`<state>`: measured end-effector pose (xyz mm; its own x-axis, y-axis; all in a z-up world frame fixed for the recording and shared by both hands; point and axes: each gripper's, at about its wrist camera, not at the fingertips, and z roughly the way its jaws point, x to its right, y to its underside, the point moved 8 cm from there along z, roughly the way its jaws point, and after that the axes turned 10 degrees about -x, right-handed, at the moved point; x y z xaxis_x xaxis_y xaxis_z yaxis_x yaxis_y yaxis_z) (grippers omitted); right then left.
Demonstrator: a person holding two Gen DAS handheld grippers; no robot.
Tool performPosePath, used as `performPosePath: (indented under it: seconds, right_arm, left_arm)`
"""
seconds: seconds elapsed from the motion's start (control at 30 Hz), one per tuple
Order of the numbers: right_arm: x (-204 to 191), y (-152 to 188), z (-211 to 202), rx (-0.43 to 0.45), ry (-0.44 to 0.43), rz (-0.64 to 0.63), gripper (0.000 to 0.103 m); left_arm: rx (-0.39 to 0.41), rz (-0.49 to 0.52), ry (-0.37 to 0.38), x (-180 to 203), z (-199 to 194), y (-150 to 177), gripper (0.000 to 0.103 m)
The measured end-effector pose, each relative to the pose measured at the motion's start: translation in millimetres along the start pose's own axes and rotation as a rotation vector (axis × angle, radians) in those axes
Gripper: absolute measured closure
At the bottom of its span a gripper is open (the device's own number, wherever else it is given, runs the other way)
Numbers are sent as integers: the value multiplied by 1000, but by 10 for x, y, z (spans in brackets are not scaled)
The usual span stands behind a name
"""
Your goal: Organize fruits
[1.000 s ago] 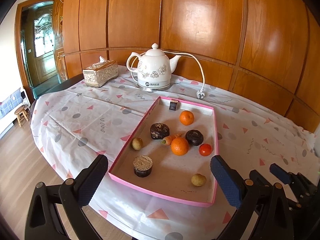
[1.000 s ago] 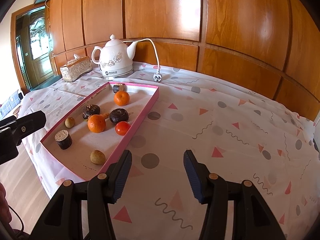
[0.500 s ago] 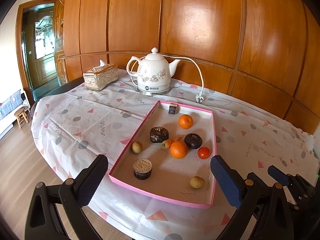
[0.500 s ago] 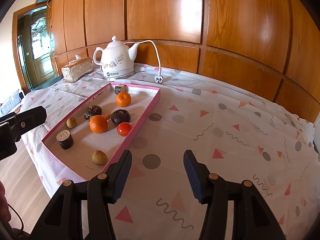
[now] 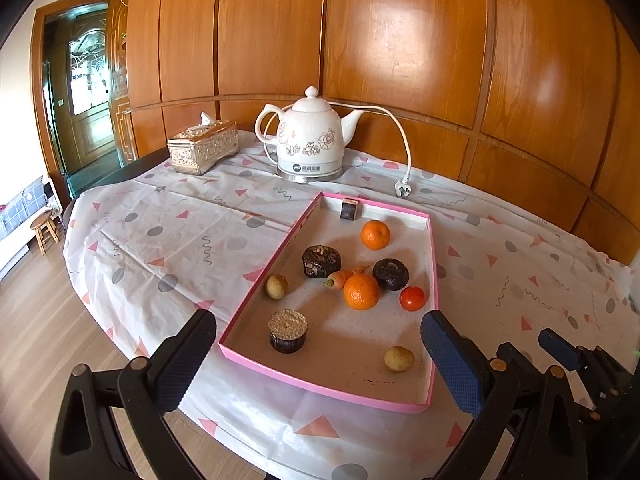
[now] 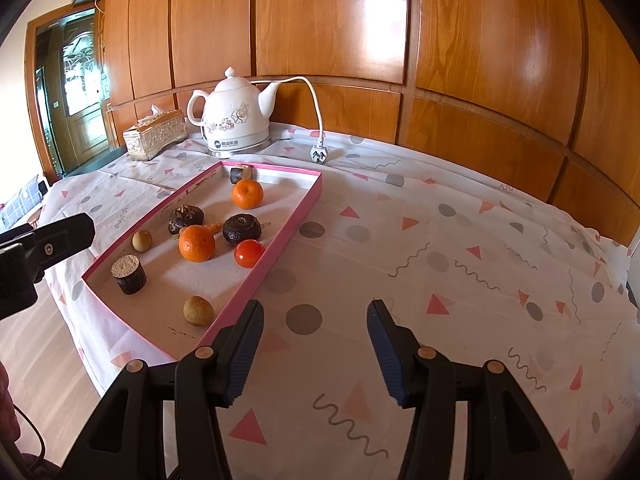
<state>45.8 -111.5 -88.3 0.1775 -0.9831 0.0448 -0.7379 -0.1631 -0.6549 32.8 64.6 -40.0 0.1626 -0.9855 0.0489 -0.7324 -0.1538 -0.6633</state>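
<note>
Pink tray (image 5: 431, 276) on a table under a patterned cloth (image 5: 168, 232), holding two oranges, one far (image 5: 375, 234) and one central (image 5: 361, 291), a tomato (image 5: 412, 298) near the right wall, a small carrot (image 5: 338, 279) touching the central orange, two tan round fruits, left (image 5: 276, 286) and near right (image 5: 399, 358), two dark wrinkled pieces (image 5: 321, 261) (image 5: 391, 274), a foil-topped dark cylinder (image 5: 288, 330) at the near left, and a small dark block (image 5: 349, 209) against the far wall. Beyond the tray stands a white floral kettle (image 5: 311, 136) with a dark label on its base whose writing is too small to read; its cord ends in a loose plug (image 5: 403, 189) on the cloth. A tissue box (image 5: 202, 146) sits left of the kettle, before wood panelling (image 5: 400, 40). The left gripper (image 5: 318, 350) hovers at the tray's near edge, fingers wide apart and holding nothing. The right gripper (image 6: 316, 344) hovers over bare cloth just right of the tray, fingers likewise spread and holding nothing.
</note>
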Motion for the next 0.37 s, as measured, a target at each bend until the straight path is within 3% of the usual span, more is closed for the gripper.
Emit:
performPosePath:
  seconds: [0.37]
  right_arm:
    - [45,16,48,-15,-17,10,48]
  left_arm:
    - [6,-7,67,40,1,-14,0]
